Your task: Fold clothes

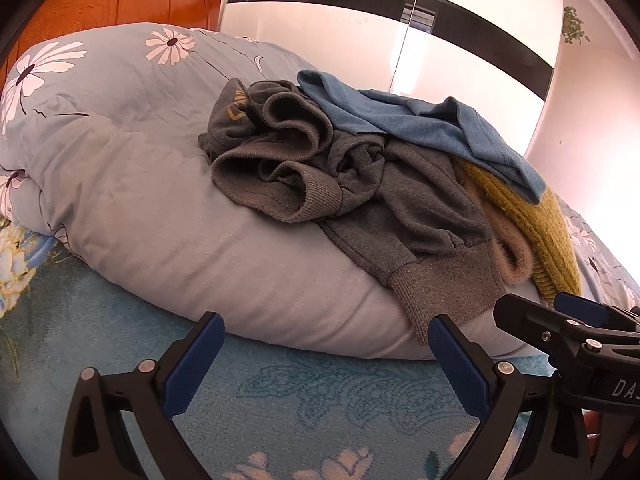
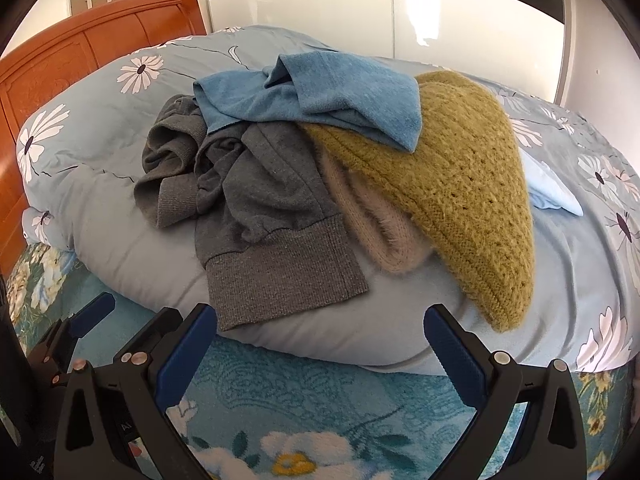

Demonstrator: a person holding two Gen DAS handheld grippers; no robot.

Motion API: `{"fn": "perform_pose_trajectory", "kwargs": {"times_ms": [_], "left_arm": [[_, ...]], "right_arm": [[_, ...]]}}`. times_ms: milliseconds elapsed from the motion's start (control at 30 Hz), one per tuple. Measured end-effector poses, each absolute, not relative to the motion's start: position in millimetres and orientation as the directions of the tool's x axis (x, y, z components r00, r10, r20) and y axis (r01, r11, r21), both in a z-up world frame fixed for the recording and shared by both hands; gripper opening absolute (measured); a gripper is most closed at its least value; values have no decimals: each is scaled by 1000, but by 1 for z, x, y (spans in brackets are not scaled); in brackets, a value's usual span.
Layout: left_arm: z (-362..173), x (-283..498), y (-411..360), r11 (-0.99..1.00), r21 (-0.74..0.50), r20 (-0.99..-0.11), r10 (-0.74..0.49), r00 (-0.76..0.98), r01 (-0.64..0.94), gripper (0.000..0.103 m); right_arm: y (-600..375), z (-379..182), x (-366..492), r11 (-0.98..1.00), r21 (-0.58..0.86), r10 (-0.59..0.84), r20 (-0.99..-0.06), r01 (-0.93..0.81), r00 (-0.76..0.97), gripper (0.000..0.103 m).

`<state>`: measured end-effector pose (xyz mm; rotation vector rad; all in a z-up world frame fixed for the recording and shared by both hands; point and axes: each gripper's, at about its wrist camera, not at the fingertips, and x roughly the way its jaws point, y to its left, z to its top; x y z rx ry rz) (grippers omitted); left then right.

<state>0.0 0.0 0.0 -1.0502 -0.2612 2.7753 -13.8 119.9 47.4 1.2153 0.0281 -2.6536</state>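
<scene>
A heap of clothes lies on a folded quilt [image 1: 160, 216]. A crumpled grey sweatshirt [image 1: 360, 184] [image 2: 256, 200] is at the left of the heap. A blue garment [image 1: 432, 124] [image 2: 320, 92] is draped over its top. A mustard knit sweater [image 2: 456, 192] [image 1: 536, 232] hangs down the right side, over a beige fuzzy garment [image 2: 376, 224]. My left gripper [image 1: 325, 317] is open just short of the quilt, holding nothing. My right gripper [image 2: 320, 309] is open too, below the sweatshirt's ribbed hem [image 2: 280, 272]. The two grippers hover side by side.
The quilt is pale blue with white daisies and rests on a teal floral bedspread [image 2: 320, 400]. An orange wooden headboard [image 2: 80, 48] stands at the left. A white wardrobe with a black band [image 1: 440, 20] is behind the bed. A small pale blue cloth [image 2: 552, 192] lies at the right.
</scene>
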Motion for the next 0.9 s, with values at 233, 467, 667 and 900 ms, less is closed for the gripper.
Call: {"fn": "perform_pose_trajectory", "kwargs": {"times_ms": [233,467,667,900], "left_arm": [[-2,-1,0,-971,-221,-638,212,-740,-88,103],[-3,0,-1,-970,-226,-636,213,-741,-85,103],[-1,-1,-1,-968,-236,-632,216,-744,-81,103],[-1,-2,-2,-969,-234,-629,214,-748,-80,103]], "right_arm": [[118,48,-13,-974,76,-198,-747,215,-634,103],[117,50,-10,-975,60,-191,-728,216,-659,103],[117,52,-8,-974,63,-197,-720,220,-666,103],[117,50,-9,-975,77,-199,-728,210,-656,103]]}}
